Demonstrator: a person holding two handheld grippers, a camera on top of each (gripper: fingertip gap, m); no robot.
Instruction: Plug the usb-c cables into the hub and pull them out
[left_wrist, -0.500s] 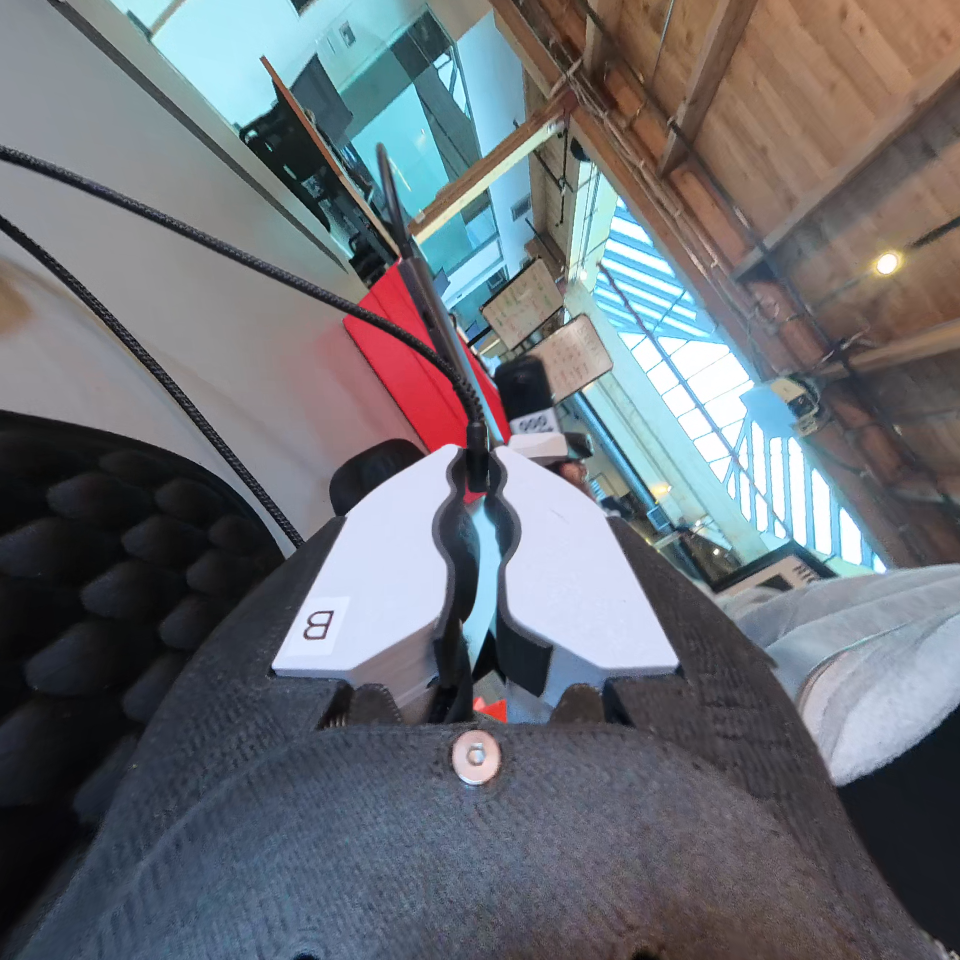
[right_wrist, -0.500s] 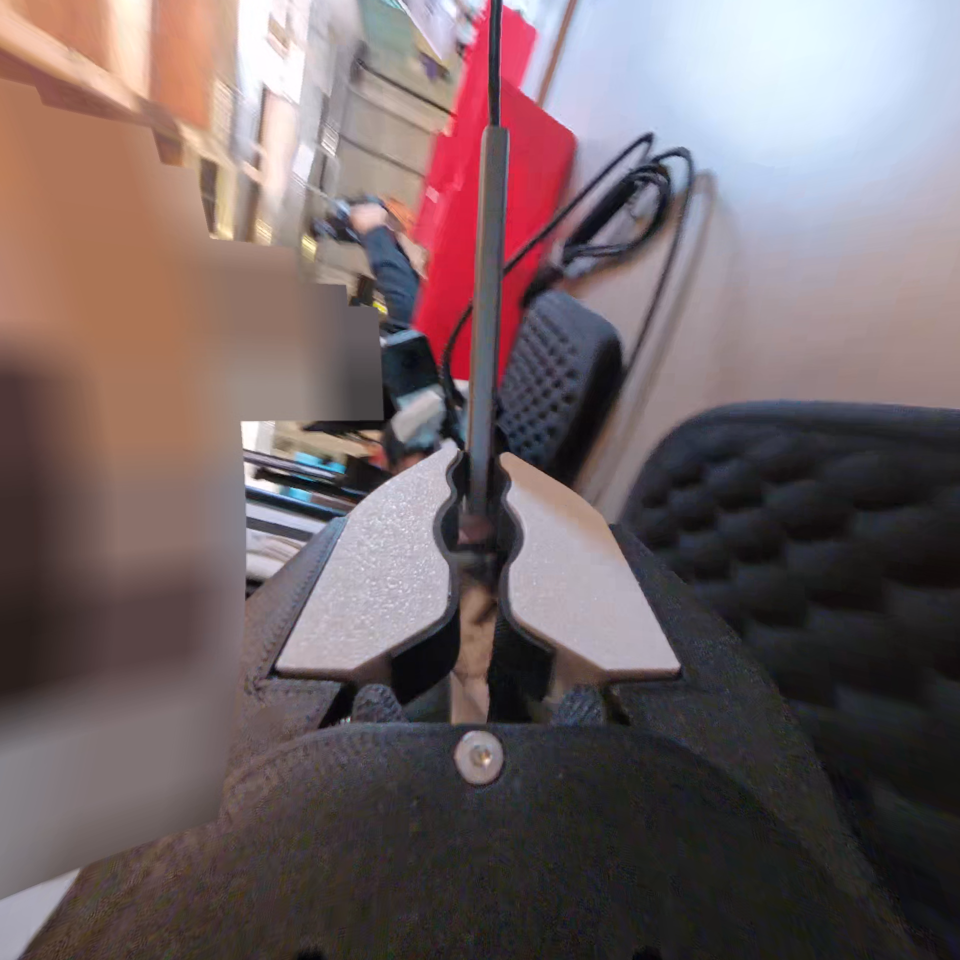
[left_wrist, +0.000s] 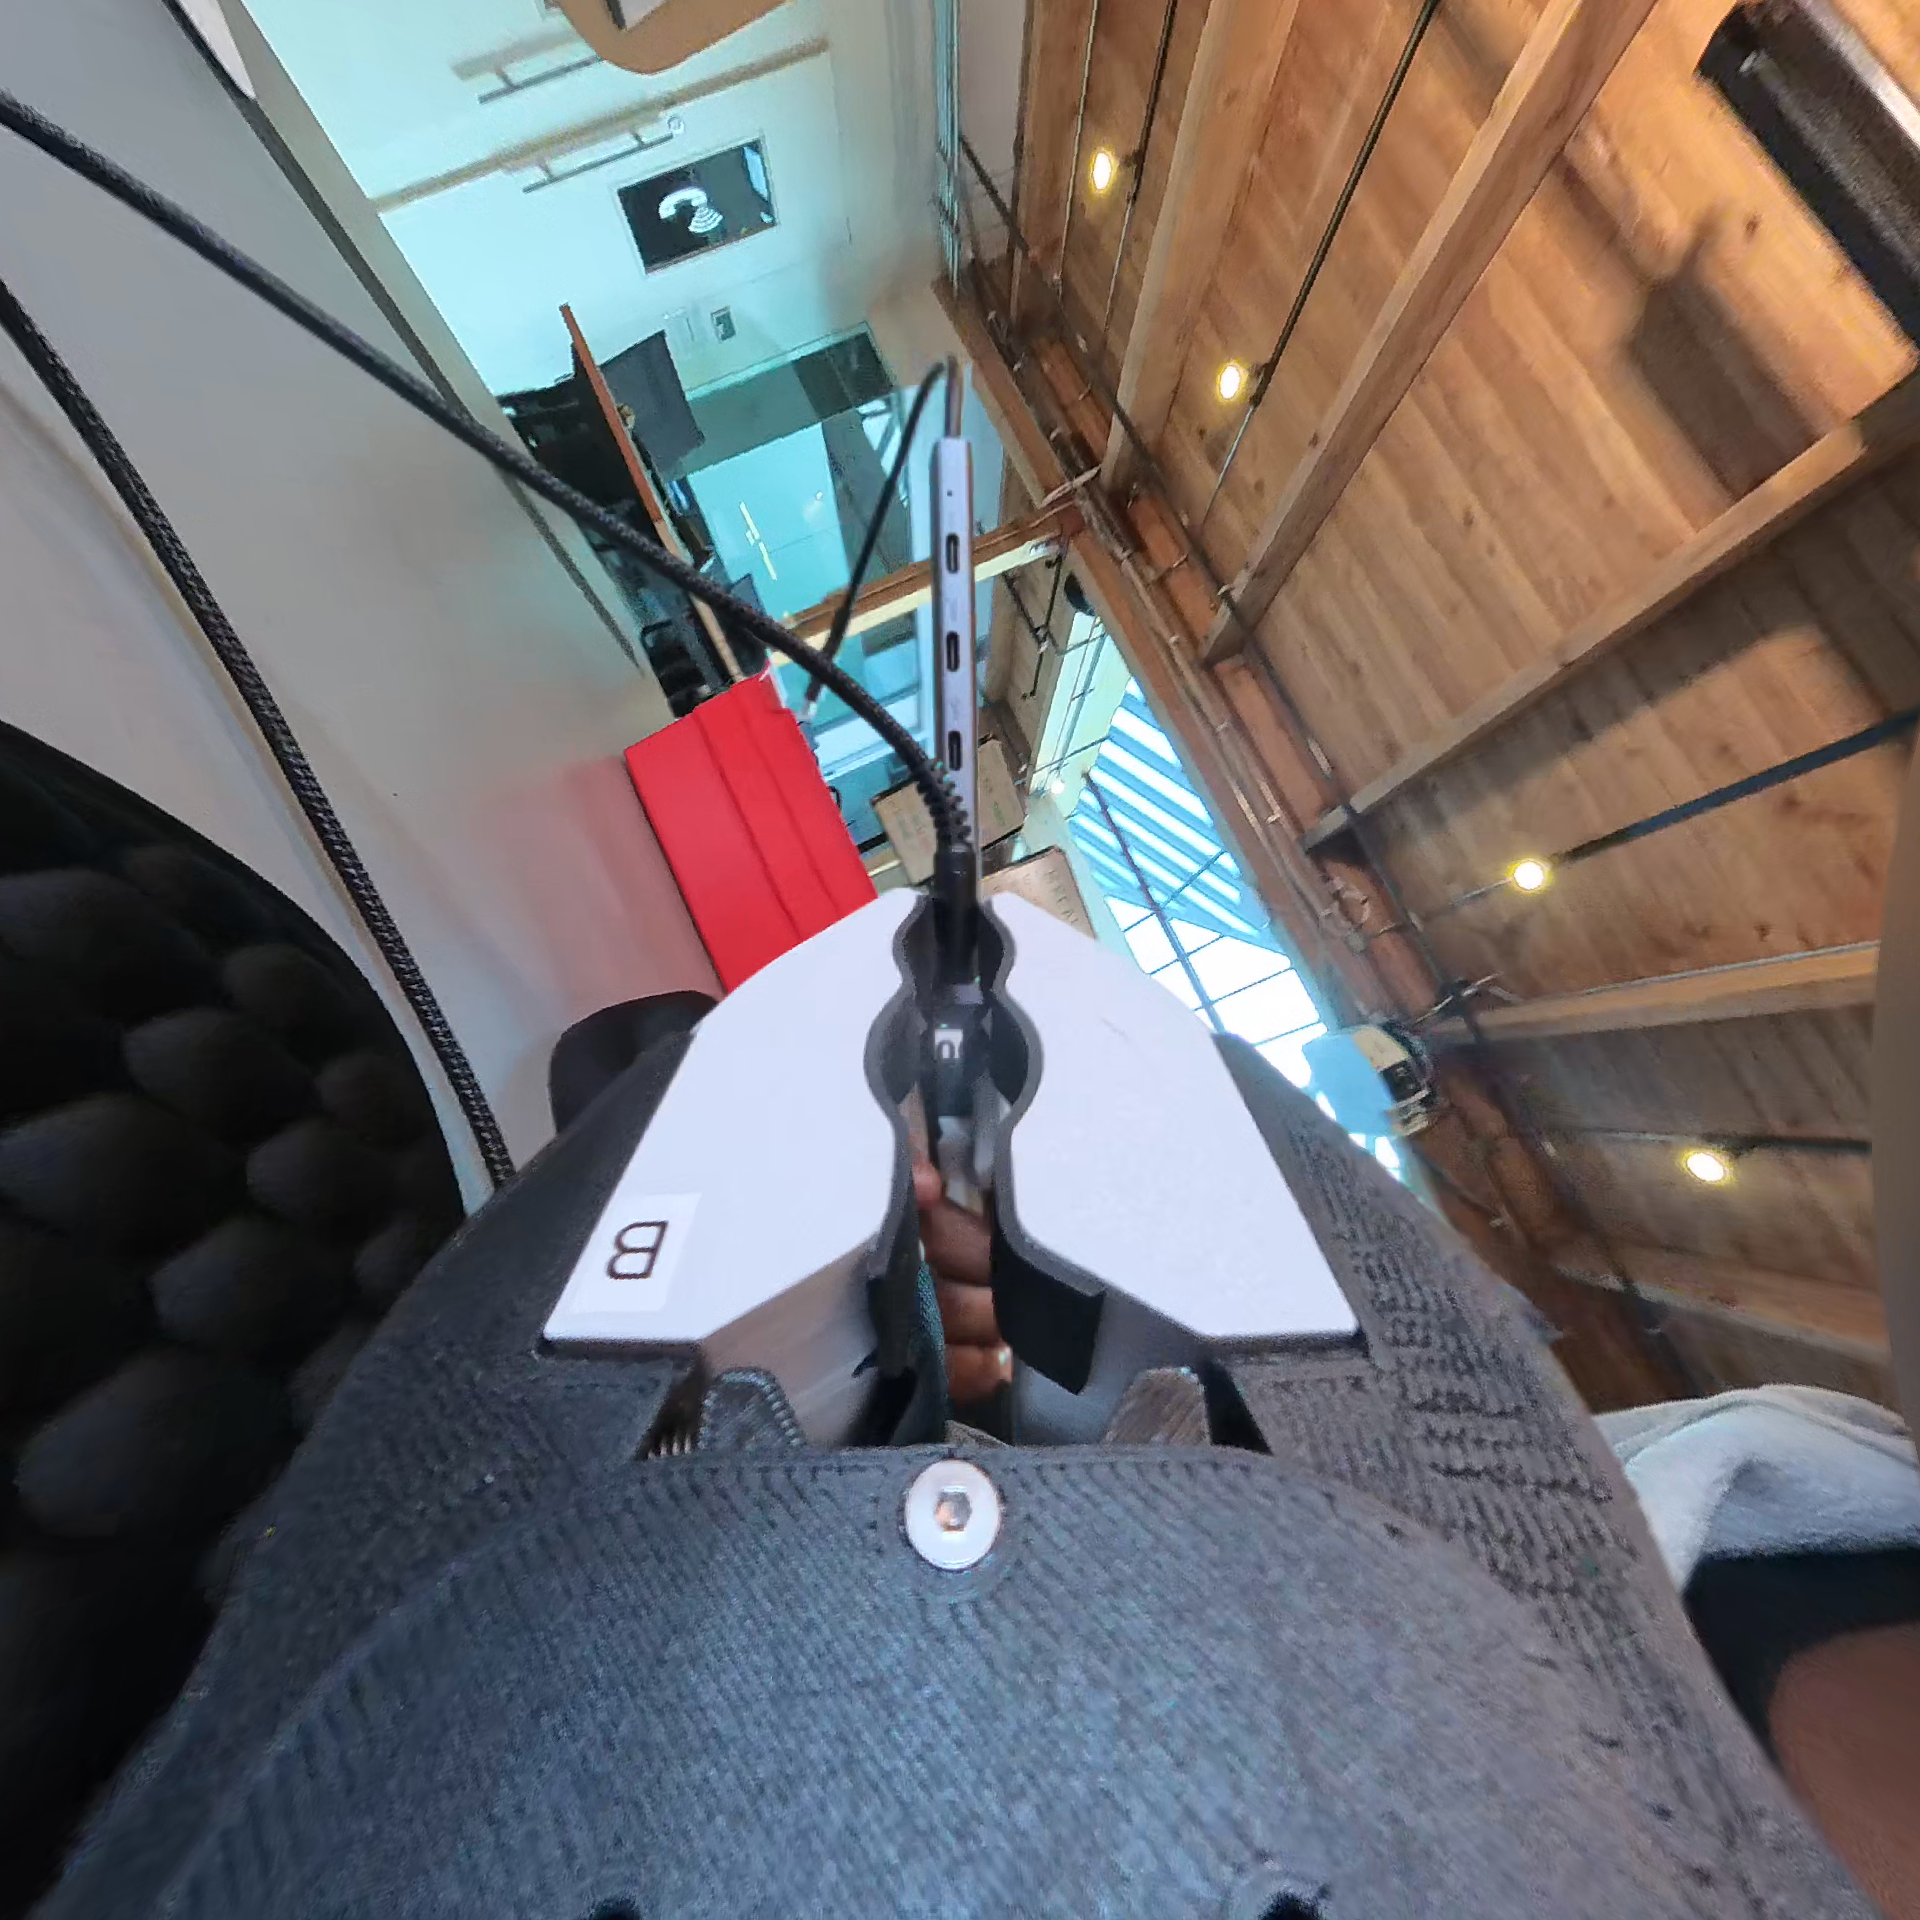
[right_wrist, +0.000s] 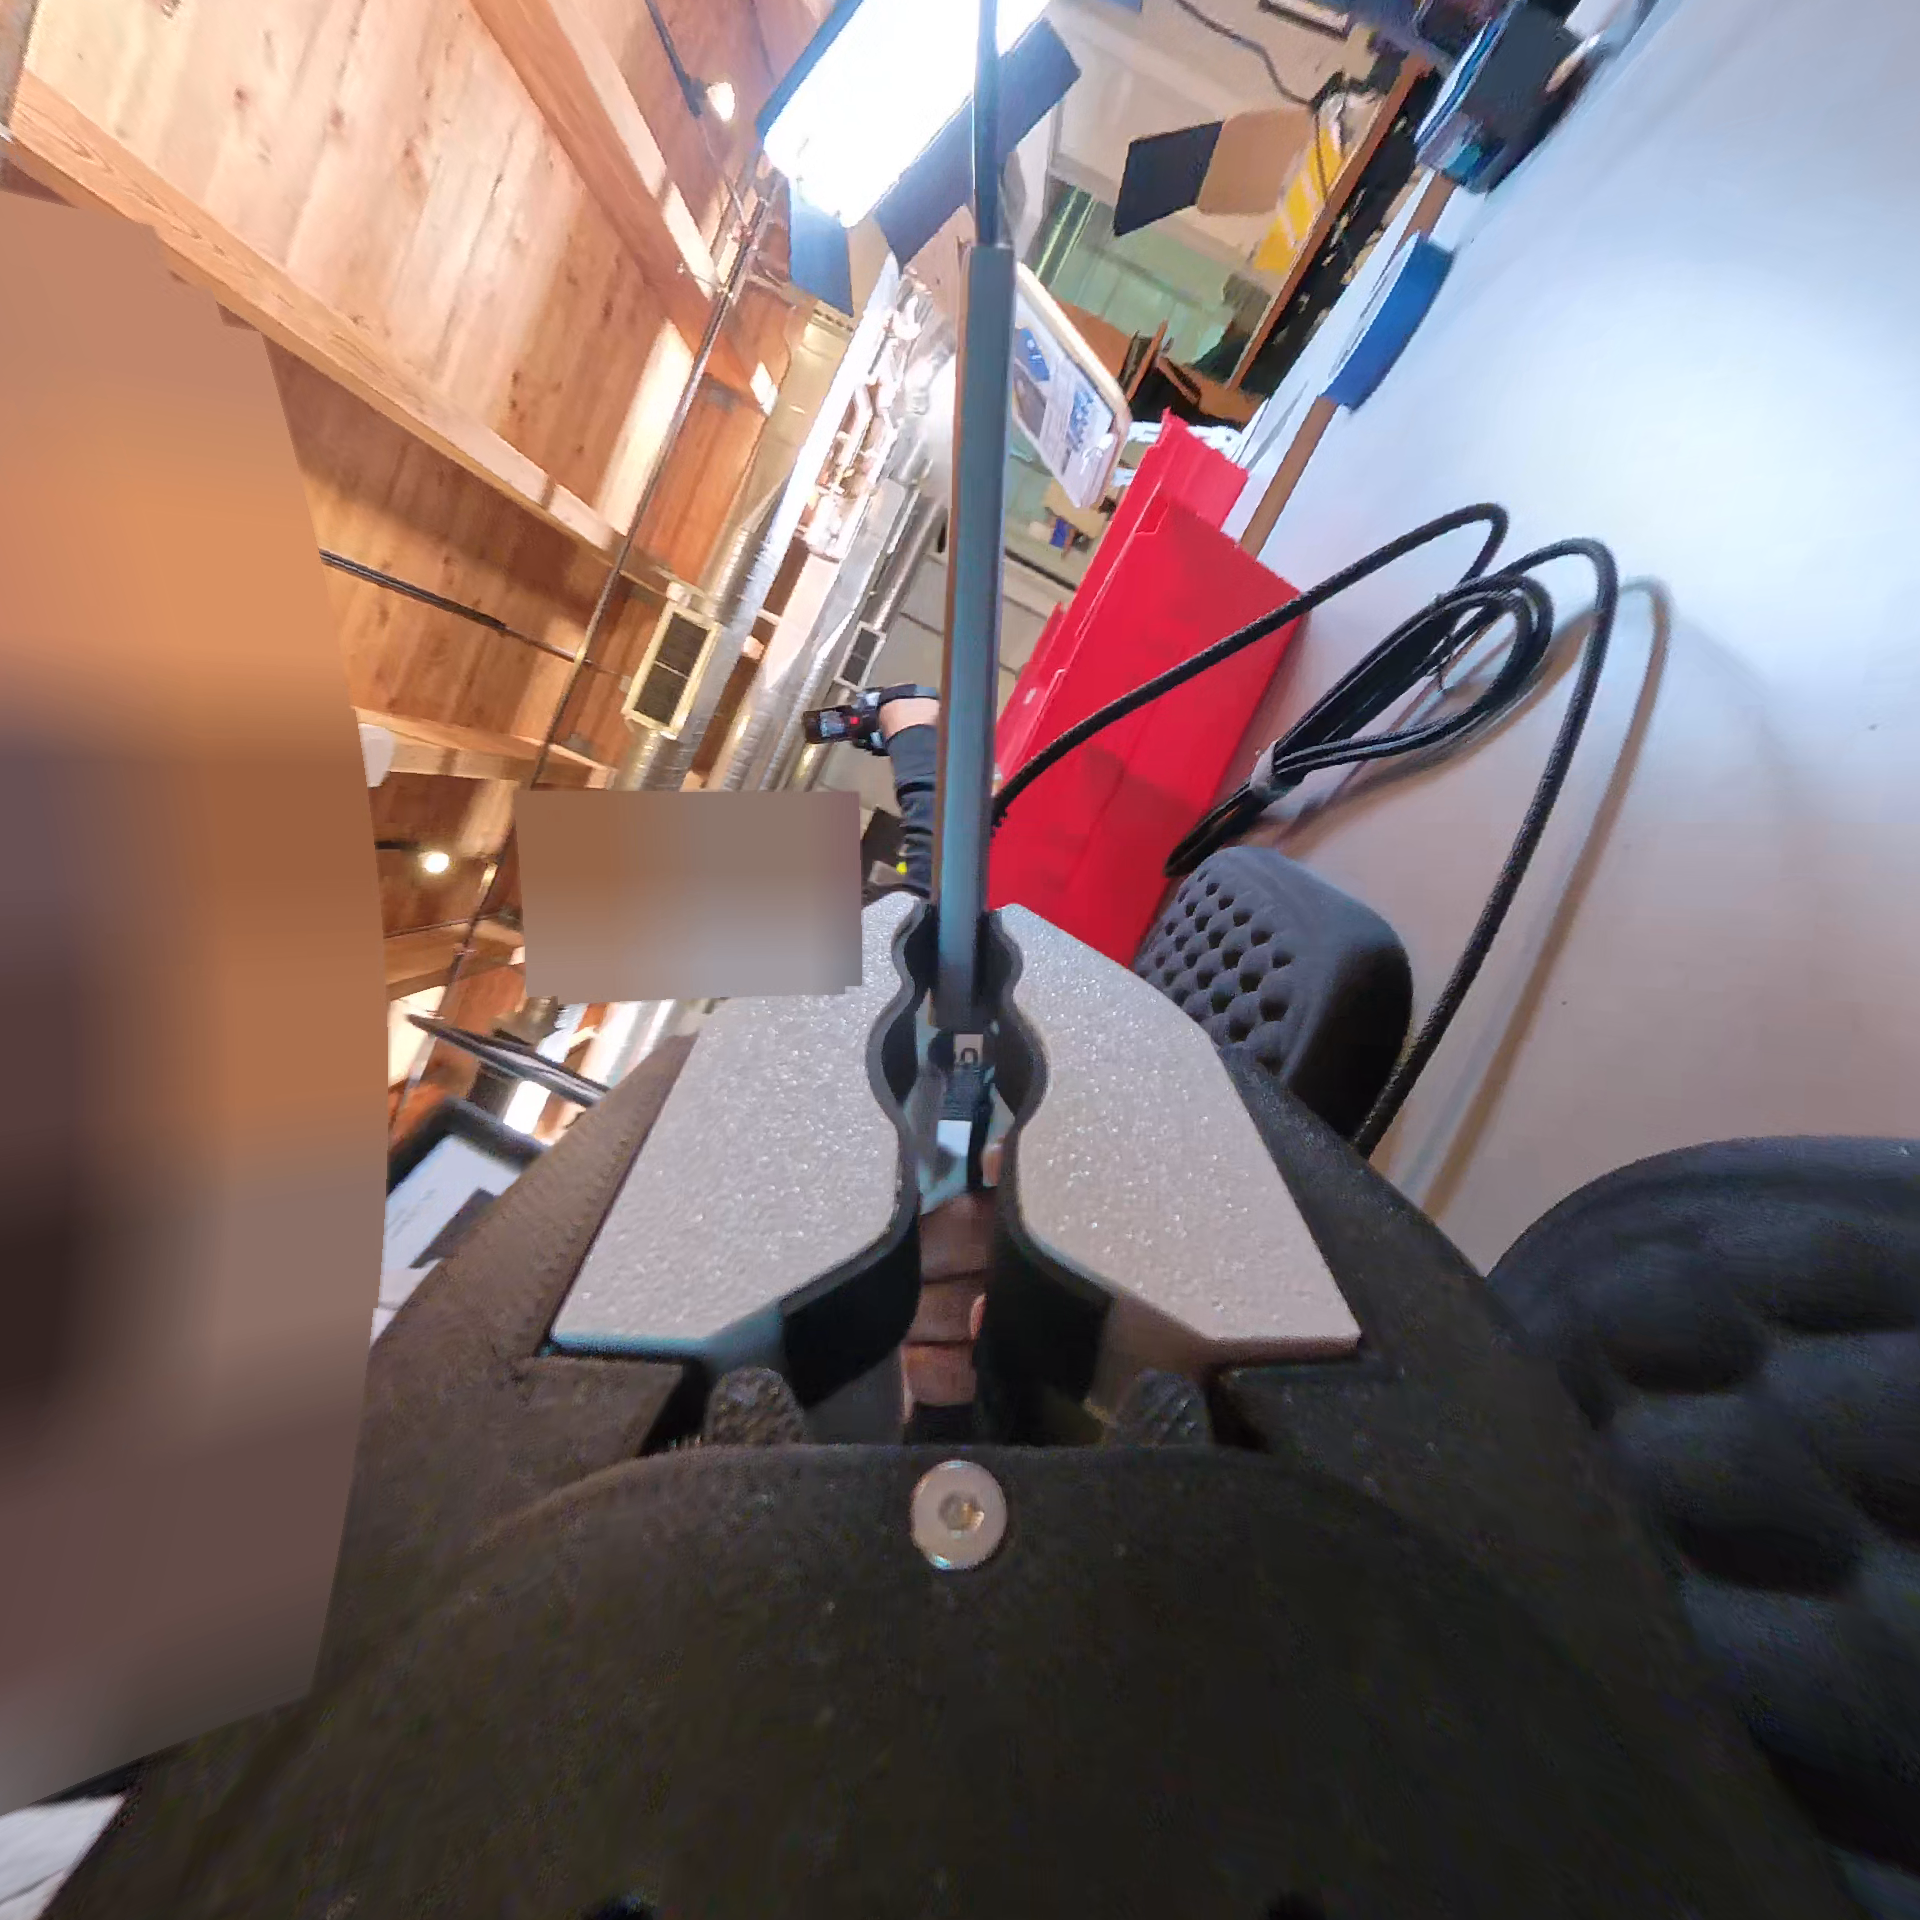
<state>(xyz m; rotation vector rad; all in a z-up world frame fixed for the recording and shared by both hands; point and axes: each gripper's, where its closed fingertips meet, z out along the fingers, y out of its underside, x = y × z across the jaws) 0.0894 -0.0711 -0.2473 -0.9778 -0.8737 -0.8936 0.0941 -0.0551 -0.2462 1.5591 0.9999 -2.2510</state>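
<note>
In the left wrist view my left gripper (left_wrist: 954, 914) is shut on the black plug of a braided USB-C cable (left_wrist: 499, 457). The cable runs from the fingertips up and left across the white table. Its metal tip points back between the fingers. Beyond it the slim grey hub (left_wrist: 954, 582) stands on end and shows a row of ports; I cannot tell whether plug and hub touch. In the right wrist view my right gripper (right_wrist: 961, 914) is shut on the lower end of the hub (right_wrist: 971, 623). A braided cable (right_wrist: 1143, 675) curves out from behind the hub to the right.
A red folder (left_wrist: 748, 831) (right_wrist: 1122, 707) stands at the table's far edge. Black dimpled cushions (left_wrist: 156, 1143) (right_wrist: 1278, 966) lie on the white table (right_wrist: 1714, 416). A coiled cable (right_wrist: 1455, 665) lies beside them. A person's arm holding a device (right_wrist: 914, 748) shows far off.
Both views have swung up toward the wooden ceiling. In the left view the hub has gone from leaning left to upright and its ports now show. Both grippers stay shut.
</note>
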